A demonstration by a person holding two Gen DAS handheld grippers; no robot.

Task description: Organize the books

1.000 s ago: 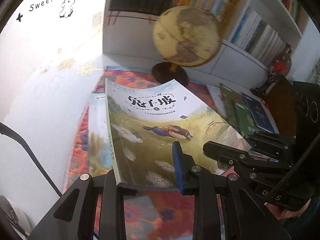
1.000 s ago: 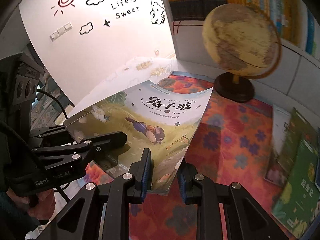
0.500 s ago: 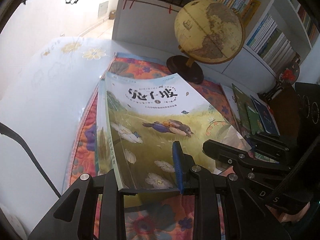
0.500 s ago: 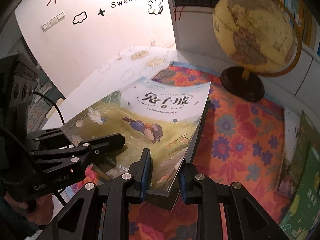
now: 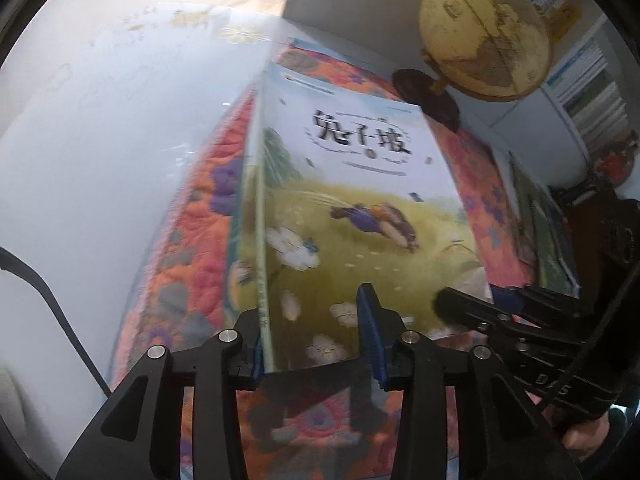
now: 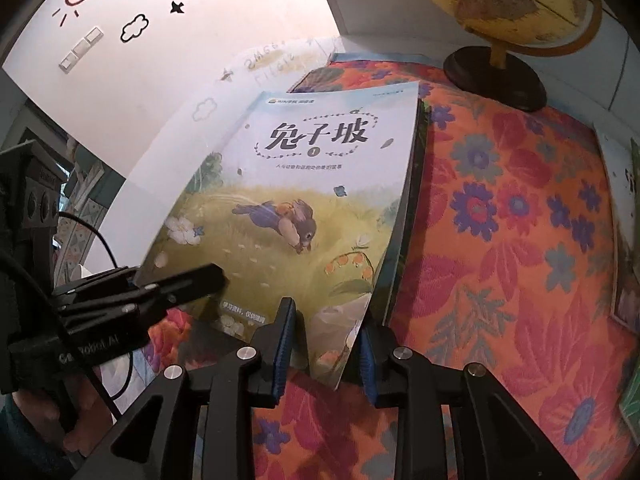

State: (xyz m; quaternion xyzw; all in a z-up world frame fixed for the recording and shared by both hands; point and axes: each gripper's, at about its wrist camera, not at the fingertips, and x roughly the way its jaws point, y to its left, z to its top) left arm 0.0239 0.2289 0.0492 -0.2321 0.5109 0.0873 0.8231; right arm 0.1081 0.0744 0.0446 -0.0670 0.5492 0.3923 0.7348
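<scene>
A picture book [image 5: 360, 200] with a running rabbit on its cover is held tilted over the floral cloth [image 5: 192, 216]; it also shows in the right wrist view [image 6: 296, 208]. My left gripper [image 5: 312, 340] is shut on the book's near left corner by the spine. My right gripper [image 6: 324, 340] is shut on the book's near right corner. Each gripper shows in the other's view, the right one [image 5: 500, 320] and the left one [image 6: 152, 288]. Another book [image 5: 240, 216] lies under the held one.
A yellow globe [image 5: 480, 28] on a dark base stands at the back, also in the right wrist view [image 6: 496, 72]. More books [image 5: 548, 232] lie on the cloth at the right. A bookshelf [image 5: 588, 92] rises behind. White tabletop [image 5: 100, 128] lies left.
Both grippers have carried the book forward and lower toward the cloth; the book lies flatter and the globe sits nearer the top right of the views.
</scene>
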